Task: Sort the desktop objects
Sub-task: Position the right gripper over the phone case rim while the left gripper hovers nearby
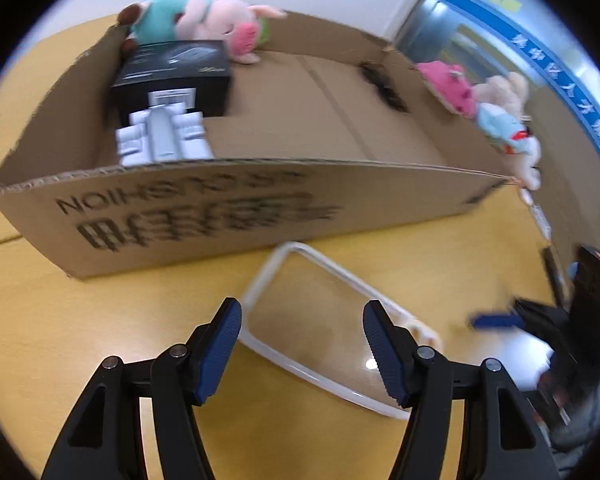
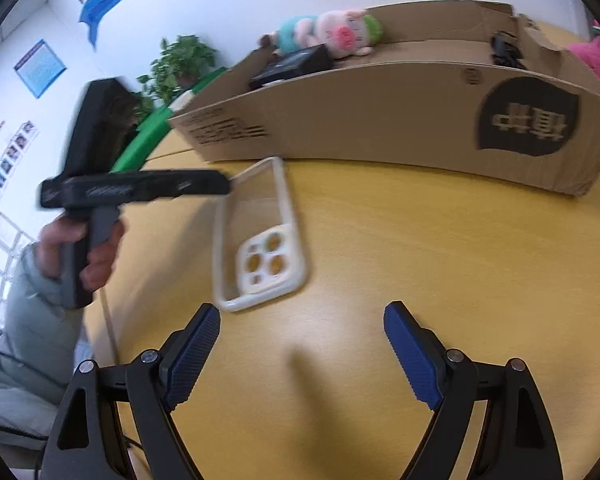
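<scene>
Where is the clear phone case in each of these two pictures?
Left wrist view: phone case low centre, on the table, just beyond the tool's tips.
Right wrist view: phone case left of centre, ahead of the tool.
Shared landmark: the cardboard box lies just behind it.

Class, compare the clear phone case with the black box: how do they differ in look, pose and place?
The clear phone case is see-through with a white rim; the black box is opaque and dark. The case lies flat on the yellow table, outside the cardboard box; the black box sits inside it. Both are rectangular.
</scene>
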The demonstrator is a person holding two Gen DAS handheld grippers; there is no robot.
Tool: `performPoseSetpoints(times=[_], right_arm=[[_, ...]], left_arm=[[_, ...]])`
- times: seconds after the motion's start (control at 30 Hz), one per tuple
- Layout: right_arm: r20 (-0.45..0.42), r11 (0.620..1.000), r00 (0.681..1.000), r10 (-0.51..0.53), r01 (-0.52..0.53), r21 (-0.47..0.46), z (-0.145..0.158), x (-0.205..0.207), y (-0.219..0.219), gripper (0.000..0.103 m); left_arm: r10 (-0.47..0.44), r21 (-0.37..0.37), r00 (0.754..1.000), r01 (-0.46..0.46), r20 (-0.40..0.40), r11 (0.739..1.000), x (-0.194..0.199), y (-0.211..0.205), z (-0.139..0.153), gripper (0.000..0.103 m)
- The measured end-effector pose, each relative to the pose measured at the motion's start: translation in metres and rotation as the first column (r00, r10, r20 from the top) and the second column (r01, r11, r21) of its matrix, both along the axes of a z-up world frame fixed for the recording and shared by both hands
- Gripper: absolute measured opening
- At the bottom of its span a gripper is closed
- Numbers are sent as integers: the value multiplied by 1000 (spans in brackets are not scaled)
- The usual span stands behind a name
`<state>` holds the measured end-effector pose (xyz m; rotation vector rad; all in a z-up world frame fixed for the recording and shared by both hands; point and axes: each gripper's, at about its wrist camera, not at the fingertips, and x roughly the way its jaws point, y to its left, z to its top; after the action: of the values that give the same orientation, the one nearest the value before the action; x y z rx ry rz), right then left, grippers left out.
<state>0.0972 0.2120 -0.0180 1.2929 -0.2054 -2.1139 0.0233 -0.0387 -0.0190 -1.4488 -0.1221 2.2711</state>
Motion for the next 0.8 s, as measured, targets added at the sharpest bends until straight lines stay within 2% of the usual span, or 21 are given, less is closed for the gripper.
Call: performPoseSetpoints(times=[0.03, 0.1, 0.17, 0.33, 0.5, 0.63, 0.7, 0.77, 0.8], right_arm=[[6, 999, 1000, 25, -25, -26, 1, 4, -8, 85], [25, 996, 998, 65, -63, -71, 0, 13, -24, 84], [46, 993, 995, 84, -80, -83, -6, 13, -40, 84], [47, 995, 998, 40, -35, -88, -8, 8, -39, 86], [52, 996, 998, -31, 35, -81, -7, -2, -17, 87], [57, 995, 996, -65, 69, -73, -7, -8, -1, 87], [56, 996, 996, -67, 70, -60, -5, -10, -3, 87], [61, 996, 996, -61, 65, -67, -7, -20, -7, 87], [60, 996, 997, -55, 60, -70, -7, -21, -10, 87]], left_arm=[[-11, -12, 1000, 11, 9, 1000, -5, -1, -5, 63], [-39, -27, 999, 38, -21, 999, -7, 2, -7, 66], [-68, -29, 998, 68, -2, 997, -7, 8, -8, 66], [-132, -57, 991, 132, 18, 990, 6, 17, -8, 67], [-192, 17, 980, 191, 59, 981, 31, 19, -10, 67], [-127, 93, 988, 120, 82, 988, 30, 11, -12, 67], [-87, 112, 992, 77, 92, 991, 22, 7, -13, 67], [-89, 130, 990, 75, 105, 989, 17, 12, -14, 68], [-86, 116, 991, 75, 100, 990, 16, 15, -13, 68]])
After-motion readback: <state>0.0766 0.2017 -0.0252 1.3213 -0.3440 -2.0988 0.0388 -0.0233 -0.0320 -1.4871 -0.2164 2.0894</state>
